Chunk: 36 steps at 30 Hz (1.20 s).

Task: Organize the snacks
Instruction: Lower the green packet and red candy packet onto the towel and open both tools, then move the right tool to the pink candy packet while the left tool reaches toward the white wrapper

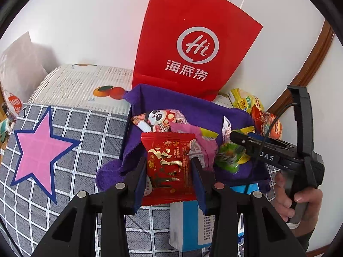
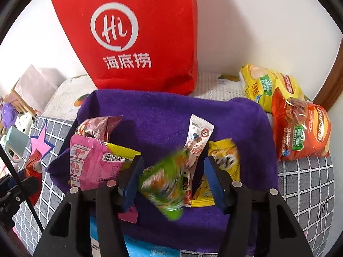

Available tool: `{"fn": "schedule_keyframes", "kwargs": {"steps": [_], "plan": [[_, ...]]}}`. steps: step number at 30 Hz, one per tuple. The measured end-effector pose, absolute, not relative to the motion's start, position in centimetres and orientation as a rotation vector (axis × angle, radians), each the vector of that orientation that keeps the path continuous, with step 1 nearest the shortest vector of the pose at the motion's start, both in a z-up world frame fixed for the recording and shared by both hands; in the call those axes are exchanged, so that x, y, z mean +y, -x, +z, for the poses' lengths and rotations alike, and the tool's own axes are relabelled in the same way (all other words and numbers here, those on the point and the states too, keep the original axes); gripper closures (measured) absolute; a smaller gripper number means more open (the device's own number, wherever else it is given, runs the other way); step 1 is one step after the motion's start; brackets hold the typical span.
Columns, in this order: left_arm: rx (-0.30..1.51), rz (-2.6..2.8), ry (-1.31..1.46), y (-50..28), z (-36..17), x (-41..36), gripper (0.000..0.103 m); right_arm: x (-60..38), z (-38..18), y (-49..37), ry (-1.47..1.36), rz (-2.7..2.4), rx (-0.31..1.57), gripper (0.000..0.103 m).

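A box lined with purple cloth (image 1: 154,98) (image 2: 150,111) holds several snack packets: a panda packet (image 1: 158,117), a pink packet (image 2: 90,162), a white stick packet (image 2: 198,137) and a yellow packet (image 2: 225,156). My left gripper (image 1: 169,171) is shut on a red snack packet (image 1: 168,165), held at the box's near left edge. My right gripper (image 2: 171,180) is open over the box; a blurred green packet (image 2: 165,182) is between its fingers, touching neither. The right gripper also shows in the left wrist view (image 1: 242,141).
A red paper bag (image 1: 193,42) (image 2: 133,36) stands behind the box against the wall. Yellow (image 2: 261,85) and orange (image 2: 300,128) chip bags lie at the right. A grey checked cloth with a pink star (image 1: 40,147) covers the surface. A blue-white carton (image 1: 186,224) lies in front.
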<state>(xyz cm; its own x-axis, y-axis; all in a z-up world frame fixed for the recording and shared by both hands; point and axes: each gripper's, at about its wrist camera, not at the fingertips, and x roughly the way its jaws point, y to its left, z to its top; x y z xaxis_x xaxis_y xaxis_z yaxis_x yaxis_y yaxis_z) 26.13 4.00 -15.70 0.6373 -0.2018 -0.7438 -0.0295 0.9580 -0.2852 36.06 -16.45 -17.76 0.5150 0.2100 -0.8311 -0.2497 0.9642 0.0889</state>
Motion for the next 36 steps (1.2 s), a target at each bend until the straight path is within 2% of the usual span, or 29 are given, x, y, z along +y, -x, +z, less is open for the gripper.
{"fn": "schedule_keyframes", "kwargs": {"steps": [16, 30, 36], "plan": [[0.867, -0.185, 0.229, -32.1, -14.7, -1.7, 0.065, -22.7, -11.3, -34.1, -0.084, 0.260, 0.839, 0.045], [0.960, -0.127, 0.206, -36.1, -18.2, -3.0, 0.065, -24.7, -11.1, -34.0, -0.131, 0.252, 0.847, 0.045], [0.967, -0.117, 0.179, -35.6, -17.5, -3.0, 0.053, -23.9, -11.0, -33.7, -0.106, 0.260, 0.844, 0.045]]}}
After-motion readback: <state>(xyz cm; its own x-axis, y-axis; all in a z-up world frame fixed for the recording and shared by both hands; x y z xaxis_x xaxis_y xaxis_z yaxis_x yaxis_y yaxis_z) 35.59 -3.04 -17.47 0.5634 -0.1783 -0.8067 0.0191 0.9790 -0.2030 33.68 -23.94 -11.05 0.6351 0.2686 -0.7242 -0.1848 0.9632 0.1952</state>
